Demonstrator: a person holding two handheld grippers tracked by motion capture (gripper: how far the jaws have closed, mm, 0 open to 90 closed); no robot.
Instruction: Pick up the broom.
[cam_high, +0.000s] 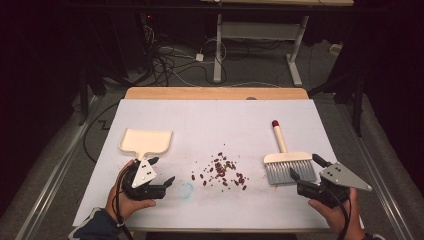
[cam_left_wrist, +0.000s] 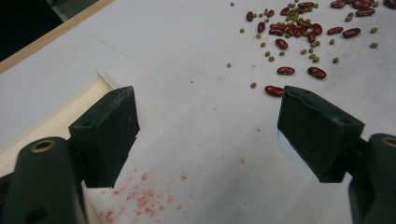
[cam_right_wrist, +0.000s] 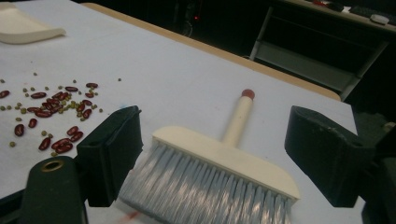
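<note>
From above, your left gripper (cam_high: 159, 172) sits just behind the cream dustpan (cam_high: 146, 141), its jaws apart and empty, the pan's short handle right at them. Your right gripper (cam_high: 303, 172) has its jaws apart too, with the brush (cam_high: 286, 159) just ahead of them. The spilled beans (cam_high: 221, 172) lie on the white desk (cam_high: 210, 120) between both grippers.

In the left gripper view, the dustpan's rim (cam_left_wrist: 70, 105) shows beside one jaw, outside the gap; red kidney beans and small green ones (cam_left_wrist: 299, 32) lie beyond the other jaw.

In the right gripper view, the brush head (cam_right_wrist: 224, 156) lies between the open jaws, bristles (cam_right_wrist: 196, 191) toward you, handle (cam_right_wrist: 238, 116) pointing away. The bristles look soft and would splay, so grip the stiff cream block or the handle. Both tools seem light plastic, likely to slide on the desk, and the beans will roll.
</note>
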